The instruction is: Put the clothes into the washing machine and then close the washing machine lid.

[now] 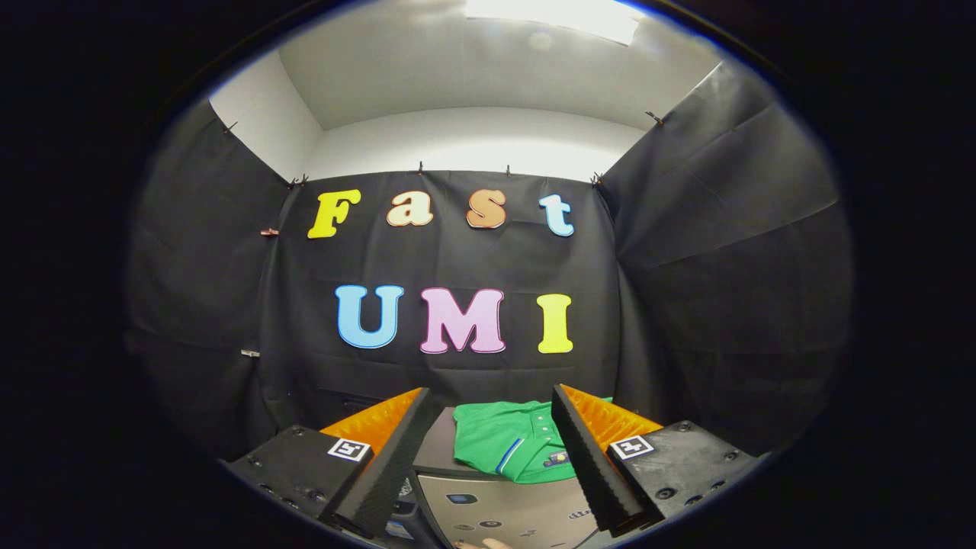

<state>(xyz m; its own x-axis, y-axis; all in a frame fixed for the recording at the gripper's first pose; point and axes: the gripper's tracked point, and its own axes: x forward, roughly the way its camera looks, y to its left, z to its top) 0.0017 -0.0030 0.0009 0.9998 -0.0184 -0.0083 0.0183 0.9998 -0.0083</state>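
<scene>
A green polo shirt [507,442] with a blue-and-white stripe lies folded on top of the washing machine [503,511], whose lid [441,450] is down under the shirt. My gripper [489,400] is open, its two fingers spread wide, one on each side of the shirt. The shirt sits between and just beyond the fingers, below their tips, and neither finger touches it. The machine's silvery front panel with small buttons shows between the fingers, nearest to me.
Black cloth walls close the booth behind and on both sides of the machine. A white ceiling with a bright lamp [557,15] is overhead. Part of a hand [494,544] shows in front of the machine's panel.
</scene>
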